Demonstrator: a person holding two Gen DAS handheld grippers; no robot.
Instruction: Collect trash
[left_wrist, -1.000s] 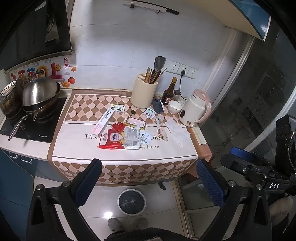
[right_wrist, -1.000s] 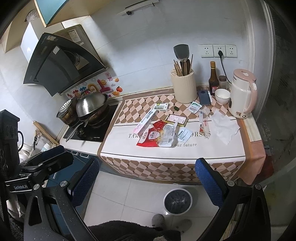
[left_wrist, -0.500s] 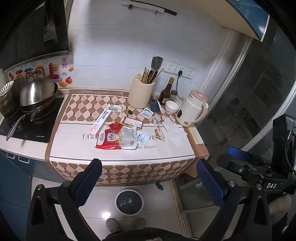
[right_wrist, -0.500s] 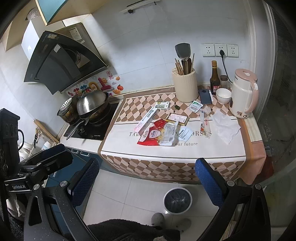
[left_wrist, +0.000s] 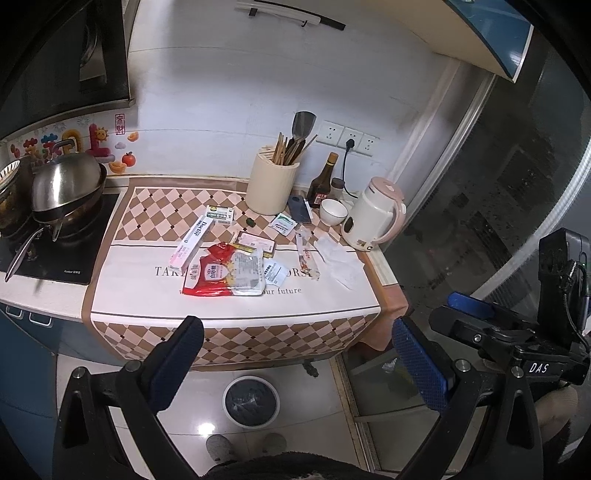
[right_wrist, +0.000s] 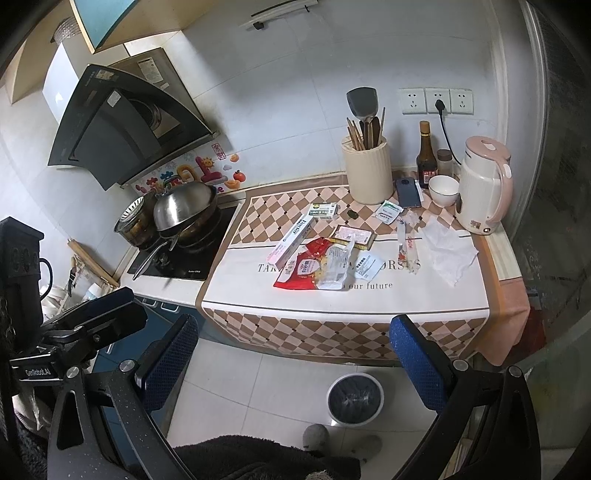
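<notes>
Both held back off the counter, nothing gripped: left gripper (left_wrist: 295, 354) spread wide, right gripper (right_wrist: 293, 349) spread wide. Red snack bag (right_wrist: 308, 271) amid wrappers mid-cloth at twelve o'clock; bin (right_wrist: 354, 398) on floor, six o'clock.

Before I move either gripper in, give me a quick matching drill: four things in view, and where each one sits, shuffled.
Things:
1. red snack bag
2. crumpled tissue
3. trash bin
4. phone

Places:
A. on the floor in front of the counter
B. middle of the cloth, partly under a clear wrapper
C. at the back, between the utensil holder and the white bowl
D. on the cloth, in front of the pink kettle

Pairs: 1-B, 2-D, 3-A, 4-C
</notes>
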